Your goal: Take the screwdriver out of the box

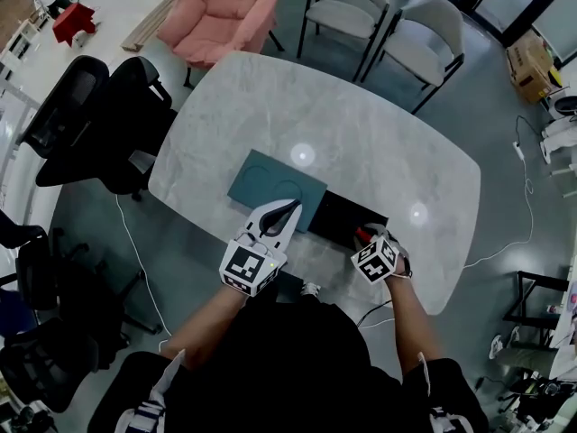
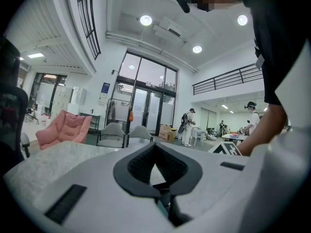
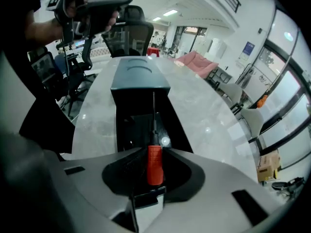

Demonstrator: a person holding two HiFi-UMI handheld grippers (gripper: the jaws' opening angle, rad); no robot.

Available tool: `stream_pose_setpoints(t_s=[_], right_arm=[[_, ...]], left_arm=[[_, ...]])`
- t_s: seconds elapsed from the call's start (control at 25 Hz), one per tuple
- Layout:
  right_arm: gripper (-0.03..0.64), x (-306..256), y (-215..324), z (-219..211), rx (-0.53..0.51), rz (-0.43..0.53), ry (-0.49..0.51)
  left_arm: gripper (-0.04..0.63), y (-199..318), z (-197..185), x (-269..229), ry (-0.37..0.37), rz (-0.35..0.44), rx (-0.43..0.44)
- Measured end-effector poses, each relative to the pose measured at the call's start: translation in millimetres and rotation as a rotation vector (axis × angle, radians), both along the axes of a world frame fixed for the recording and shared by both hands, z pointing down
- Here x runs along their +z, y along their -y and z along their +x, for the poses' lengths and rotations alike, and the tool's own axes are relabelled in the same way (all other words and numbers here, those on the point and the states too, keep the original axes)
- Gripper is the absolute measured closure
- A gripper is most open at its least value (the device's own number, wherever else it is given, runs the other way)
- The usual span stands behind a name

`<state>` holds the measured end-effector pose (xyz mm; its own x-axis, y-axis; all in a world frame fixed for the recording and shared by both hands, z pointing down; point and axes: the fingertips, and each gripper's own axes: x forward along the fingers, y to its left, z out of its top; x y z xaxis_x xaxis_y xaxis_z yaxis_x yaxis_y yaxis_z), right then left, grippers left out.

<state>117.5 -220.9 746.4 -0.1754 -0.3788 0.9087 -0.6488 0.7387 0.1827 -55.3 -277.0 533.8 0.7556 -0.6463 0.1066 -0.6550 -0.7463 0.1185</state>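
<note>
Your right tongs (image 3: 155, 152) are clamped on the ribbed red handle of the slim steel-shafted screwdriver (image 3: 154, 166), with the handle upright between the pads. The shaft points steeply down into the open black rectangular box (image 1: 335, 207) at your twelve o'clock, on the near edge of the counter. The tool is therefore in your grip but low over the box, and I cannot tell whether its tip has left the box floor.

To do this step well, lift straight along the shaft until the tip is over the box wall. Only then swing it aside, since a sideways pull too early would probably catch the rim and drag the box. Hold the grip firm, because the handle is narrow and could pivot.

Your left tongs (image 1: 293, 206) are closed tip to tip on nothing. They hang level at eleven o'clock over the flat teal lid-like panel (image 1: 266, 180), which lies just beside the box. They are not in the lift path.

The pale grey marbled oval counter (image 1: 361, 124) is bare beyond that. Past its far edge, two grey padded chairs (image 1: 424, 30) stand at one o'clock and a pink armchair (image 1: 225, 7) at eleven. Black office chairs (image 1: 99, 115) crowd your nine o'clock.
</note>
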Motion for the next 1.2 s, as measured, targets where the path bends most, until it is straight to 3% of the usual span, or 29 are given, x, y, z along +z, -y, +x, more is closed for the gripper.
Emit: stream_pose_setpoints(t_s=[0.32, 0.6, 0.88, 1.0, 1.2], right_arm=[[0.503, -87.0, 22.9, -14.8, 0.116, 0.330, 0.168], [0.503, -180.8, 34.7, -14.4, 0.284, 0.602, 0.490], [0.503, -266.8, 34.4, -15.8, 0.322, 0.799, 0.828], [0.503, -290.5, 33.6, -4.4, 0.367, 0.876, 0.890], [0.503, -311.9, 31.1, 13.3, 0.460, 1.017, 0.904]], left_arm=[[0.592, -1.9, 5.6, -5.1, -0.011, 0.009, 0.014], [0.591, -4.5, 15.9, -19.9, -0.017, 0.037, 0.025], [0.591, -7.1, 18.4, -34.4, -0.030, 0.056, 0.026], [0.591, -7.6, 23.2, -32.6, -0.033, 0.055, 0.027], [0.591, -5.9, 21.1, -47.4, -0.046, 0.069, 0.009]])
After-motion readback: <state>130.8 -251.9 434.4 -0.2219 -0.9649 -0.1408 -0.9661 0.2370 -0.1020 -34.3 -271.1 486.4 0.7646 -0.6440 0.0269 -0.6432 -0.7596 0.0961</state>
